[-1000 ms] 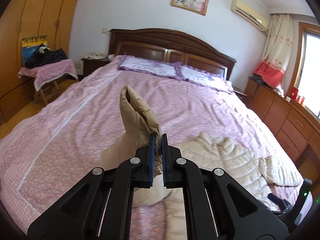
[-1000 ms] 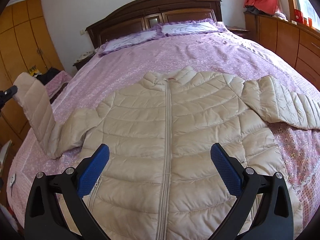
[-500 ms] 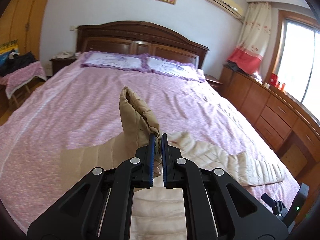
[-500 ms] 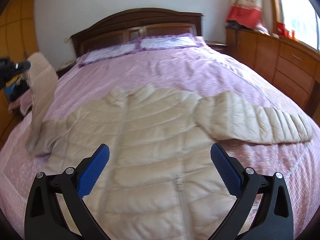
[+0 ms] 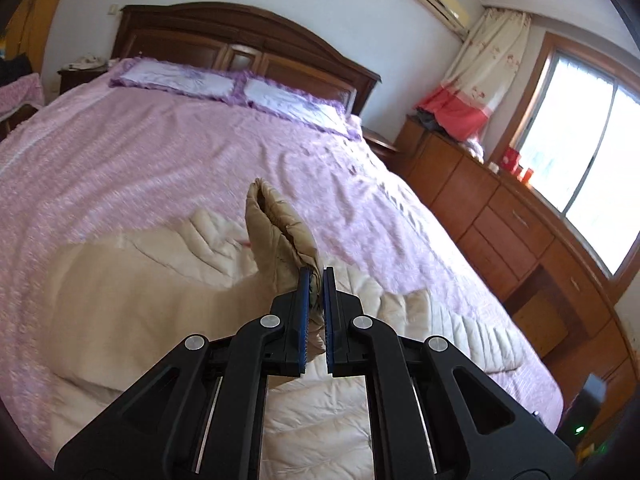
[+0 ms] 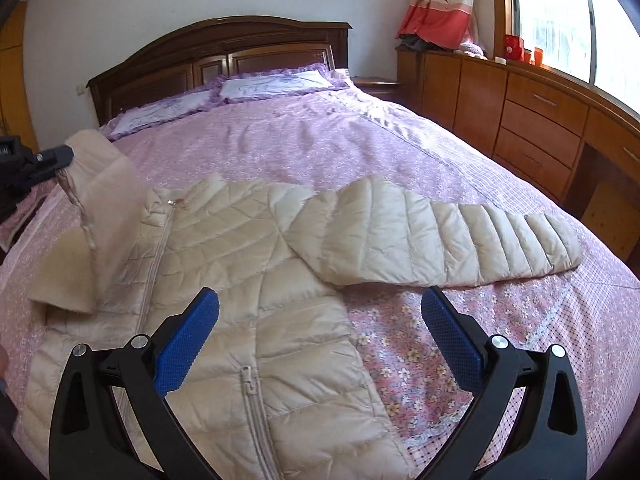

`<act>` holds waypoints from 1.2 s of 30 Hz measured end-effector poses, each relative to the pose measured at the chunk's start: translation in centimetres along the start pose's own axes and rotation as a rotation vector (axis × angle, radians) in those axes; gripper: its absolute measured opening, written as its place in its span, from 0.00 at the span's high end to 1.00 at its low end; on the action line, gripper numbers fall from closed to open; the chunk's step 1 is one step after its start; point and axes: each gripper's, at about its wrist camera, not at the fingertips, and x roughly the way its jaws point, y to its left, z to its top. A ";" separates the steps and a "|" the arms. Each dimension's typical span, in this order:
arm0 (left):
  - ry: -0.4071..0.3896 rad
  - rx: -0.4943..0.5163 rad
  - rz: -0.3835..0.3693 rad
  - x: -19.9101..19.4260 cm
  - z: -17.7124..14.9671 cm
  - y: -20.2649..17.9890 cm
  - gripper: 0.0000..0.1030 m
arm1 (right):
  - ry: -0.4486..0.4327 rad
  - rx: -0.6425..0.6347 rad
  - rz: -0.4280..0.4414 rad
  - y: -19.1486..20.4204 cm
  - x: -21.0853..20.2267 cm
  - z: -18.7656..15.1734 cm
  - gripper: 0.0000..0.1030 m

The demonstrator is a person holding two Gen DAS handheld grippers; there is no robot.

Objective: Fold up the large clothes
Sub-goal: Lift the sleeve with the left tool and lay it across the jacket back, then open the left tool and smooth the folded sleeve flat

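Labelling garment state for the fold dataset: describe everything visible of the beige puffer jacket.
The beige quilted puffer jacket lies front-up on the pink floral bedspread, zipped, collar toward the headboard. Its fabric looks shiny and padded. One sleeve lies flat, stretched out sideways toward the wooden drawers. The other sleeve is lifted, its cuff pinched in the left tongs and carried over the jacket's body. The right tongs hover open above the hem area, not touching.

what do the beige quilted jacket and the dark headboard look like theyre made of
Beige quilted jacket: apparently thin synthetic shell with puffy fill, judging by its slight sheen and stitched channels. Dark headboard: likely varnished wood, brown with glossy panels.
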 end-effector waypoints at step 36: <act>0.095 0.204 -0.062 3.2 -4.7 -5.5 0.45 | 0.046 0.187 -0.018 -3.1 1.3 -0.3 0.05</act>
